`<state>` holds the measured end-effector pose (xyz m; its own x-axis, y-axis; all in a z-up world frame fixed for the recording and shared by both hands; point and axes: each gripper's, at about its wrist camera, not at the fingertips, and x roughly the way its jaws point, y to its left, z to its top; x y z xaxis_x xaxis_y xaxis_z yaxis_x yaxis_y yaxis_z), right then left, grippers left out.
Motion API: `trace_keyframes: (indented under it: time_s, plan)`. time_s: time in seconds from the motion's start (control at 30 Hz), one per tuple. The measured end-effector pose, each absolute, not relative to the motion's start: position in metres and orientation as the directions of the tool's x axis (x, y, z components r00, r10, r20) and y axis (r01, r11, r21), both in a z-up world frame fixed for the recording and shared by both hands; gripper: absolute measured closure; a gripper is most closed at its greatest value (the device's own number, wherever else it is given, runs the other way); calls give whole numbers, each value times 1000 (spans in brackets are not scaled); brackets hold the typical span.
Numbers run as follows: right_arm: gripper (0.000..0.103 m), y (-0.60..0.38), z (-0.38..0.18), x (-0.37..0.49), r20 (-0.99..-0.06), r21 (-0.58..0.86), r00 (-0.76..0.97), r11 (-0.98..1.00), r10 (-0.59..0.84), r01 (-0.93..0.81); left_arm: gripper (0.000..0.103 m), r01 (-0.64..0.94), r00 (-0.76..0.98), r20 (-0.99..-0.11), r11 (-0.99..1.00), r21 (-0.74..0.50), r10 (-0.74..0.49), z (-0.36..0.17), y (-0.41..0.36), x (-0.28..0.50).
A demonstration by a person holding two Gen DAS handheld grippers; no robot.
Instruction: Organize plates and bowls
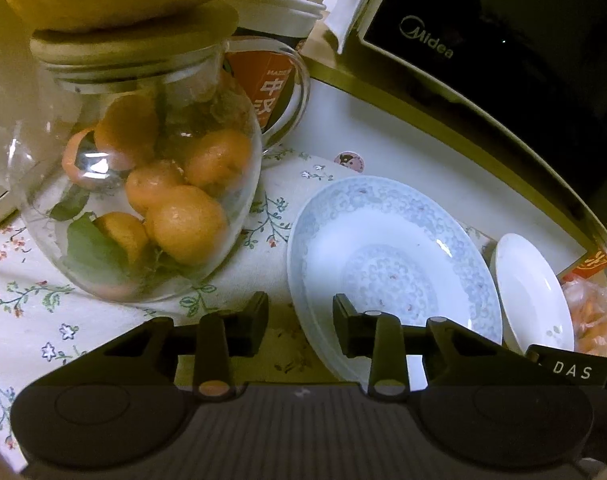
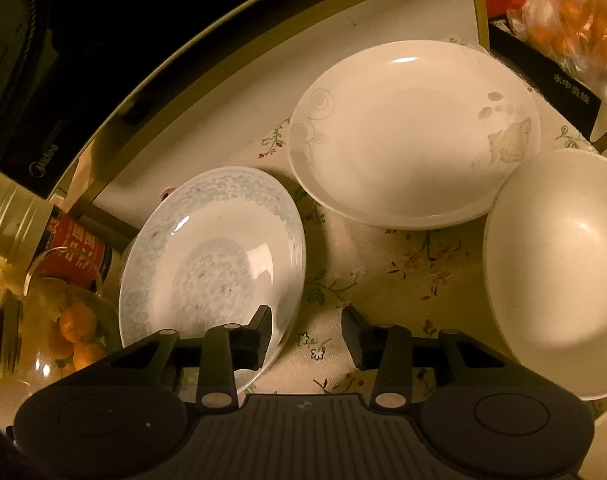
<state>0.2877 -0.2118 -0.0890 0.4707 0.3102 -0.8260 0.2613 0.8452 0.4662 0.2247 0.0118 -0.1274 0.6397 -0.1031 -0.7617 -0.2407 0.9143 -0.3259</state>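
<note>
A blue-patterned plate (image 1: 391, 264) lies on the floral tablecloth; it also shows in the right wrist view (image 2: 215, 264). A white plate with faint swirl and leaf marks (image 2: 411, 132) lies beyond it; it is seen edge-on in the left wrist view (image 1: 531, 292). A plain white bowl (image 2: 559, 268) sits at the right. My left gripper (image 1: 301, 324) is open, its jaws straddling the blue plate's near-left rim. My right gripper (image 2: 306, 334) is open above the cloth, its left finger over the blue plate's right rim. Neither holds anything.
A glass jar of tangerines (image 1: 139, 192) with a wooden lid stands left of the blue plate. A red-labelled can (image 1: 271, 88) stands behind the jar. A black Midea appliance (image 1: 483, 40) stands at the back. A bag of oranges (image 2: 575, 28) lies at the far right.
</note>
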Motion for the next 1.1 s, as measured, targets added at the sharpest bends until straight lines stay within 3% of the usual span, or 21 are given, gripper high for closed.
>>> trace_keyframes:
  time_s: [0.3,0.47,1.1]
  plan:
    - [71,-205,-90,290,-815,474,489,844,312,252,85,-225,647,-752,912,-343,-124,-131,11,230]
    - [89,-202,-93,292,-810,475,498,845,310,246,89,-224,653,-748,915,-335,-115,-132,12,230]
    - [90,-211,-70,277,-806,513,478,814,349,272,94,-183,674,-730,930,-318,-117,-107,10,213]
